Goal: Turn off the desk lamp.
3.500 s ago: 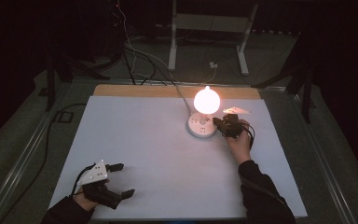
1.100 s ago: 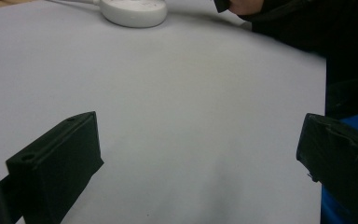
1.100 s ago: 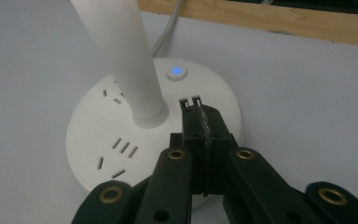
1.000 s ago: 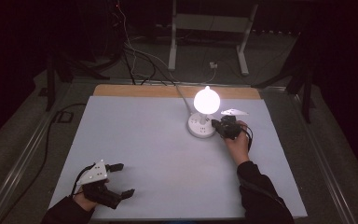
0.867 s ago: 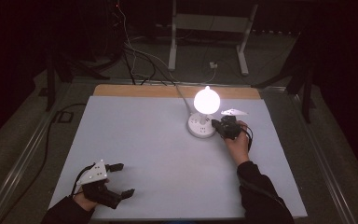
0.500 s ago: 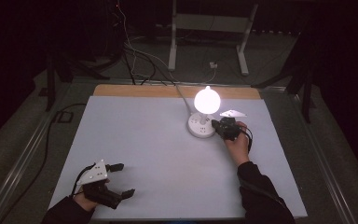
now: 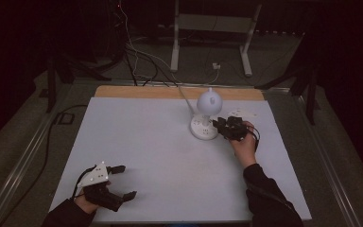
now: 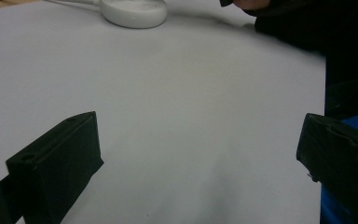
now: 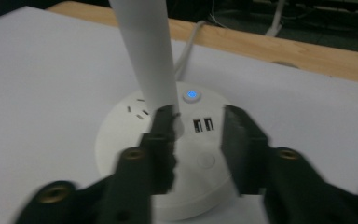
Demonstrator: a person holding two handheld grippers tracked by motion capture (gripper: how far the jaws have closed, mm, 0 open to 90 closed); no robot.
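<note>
A wide white sheet-covered table [image 7: 170, 142] with a bare wooden far edge carries a white desk lamp [image 7: 206, 116], unlit, its round base far right of centre. The right gripper [image 7: 230, 127] sits at that base, jaws slightly parted over the base's top, holding nothing. The left gripper [image 7: 116, 182] rests near the table's near left corner, jaws wide apart, empty

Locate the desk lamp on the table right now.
In the high view the desk lamp stands right of centre on the white table, near its far edge, with the right gripper over its round base.
</note>
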